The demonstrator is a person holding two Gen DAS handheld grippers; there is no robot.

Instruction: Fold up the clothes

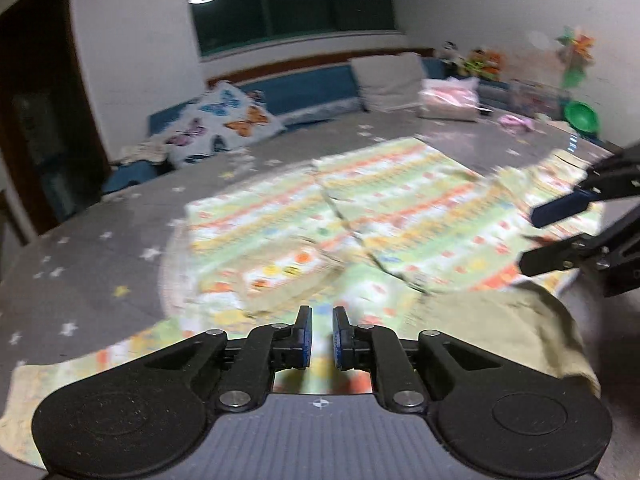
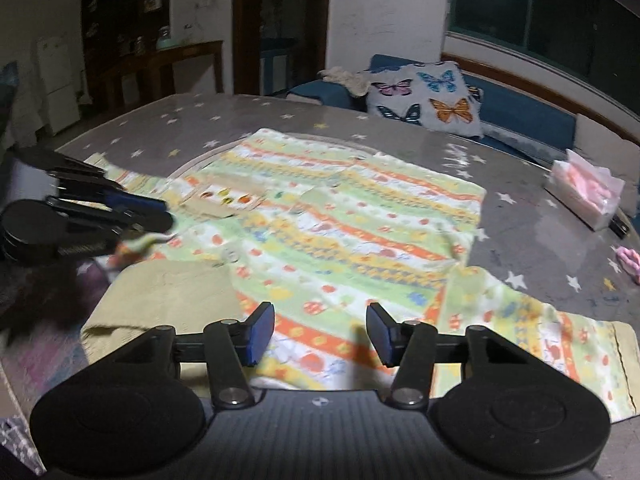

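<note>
Patterned garment (image 2: pixel 320 216) lying spread on grey star-print table (image 2: pixel 540 224), plain olive hem (image 2: pixel 168 296) nearest me. My left gripper (image 1: pixel 322 336) hovering over near edge, jaws narrow, gripping nothing. My right gripper (image 2: pixel 320 330) hovering above cloth, jaws spread wide, empty.

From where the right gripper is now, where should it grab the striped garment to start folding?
Take the sleeve lying out flat on the right of the garment, near its beige cuff. It sticks out past the body with bare table around it, so its edge is free. The open right gripper could probably come in low from the near side and pinch that edge.
</note>
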